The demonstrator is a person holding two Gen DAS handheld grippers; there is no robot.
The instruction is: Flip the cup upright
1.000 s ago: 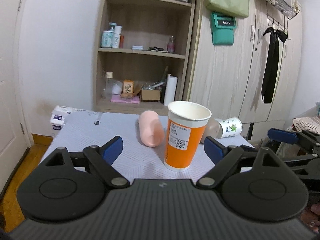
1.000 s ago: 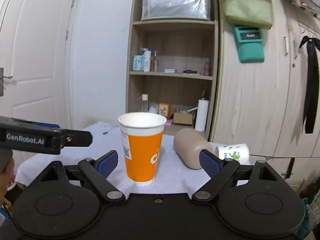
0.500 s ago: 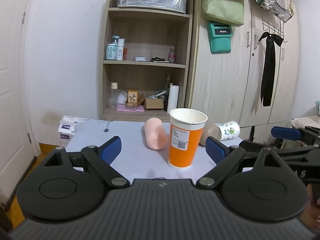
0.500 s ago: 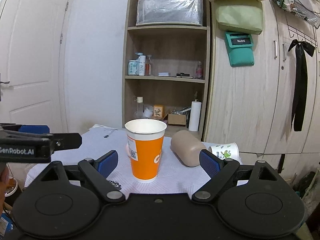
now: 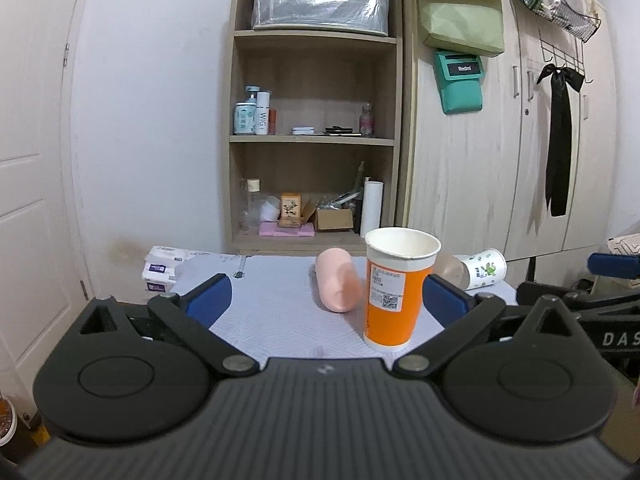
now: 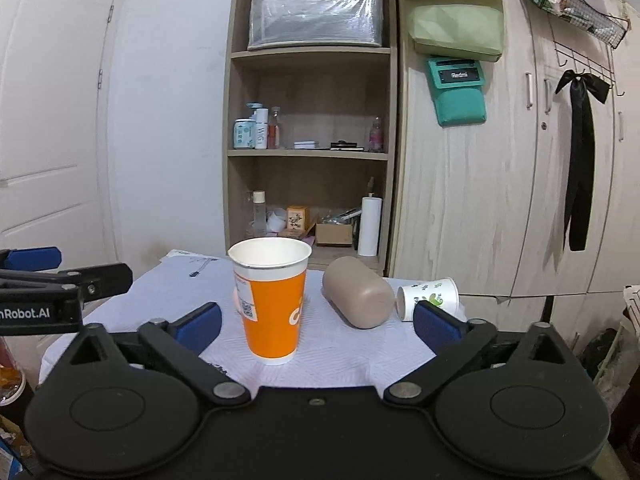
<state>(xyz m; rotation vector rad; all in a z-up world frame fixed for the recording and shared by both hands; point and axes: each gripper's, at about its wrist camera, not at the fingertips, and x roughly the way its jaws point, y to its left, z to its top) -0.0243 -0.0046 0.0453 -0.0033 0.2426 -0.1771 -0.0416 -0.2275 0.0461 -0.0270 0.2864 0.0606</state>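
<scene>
**Orange cup upright on the bench**

The white-clothed bench [image 6: 340, 360] carries a tall orange paper cup [image 6: 272, 300], standing upright and seemingly empty. Beside it lie a smooth taupe cylinder [image 6: 358, 298], a pink one [image 5: 336, 280], and a small printed paper cup [image 6: 428, 298]. Left gripper [image 5: 326, 300] and right gripper [image 6: 316, 322] jaws gape wide, holding nothing.

Orange cup [image 6: 272, 304] upright on table [image 6: 360, 360], right tongs [image 6: 316, 322] spread empty

The orange paper cup [image 5: 394, 290] [image 6: 272, 298] stands upright, mouth up, on the table.

orange cup [image 5: 394, 304], pink cup [image 5: 336, 280], tan cup [image 6: 358, 294]
</scene>
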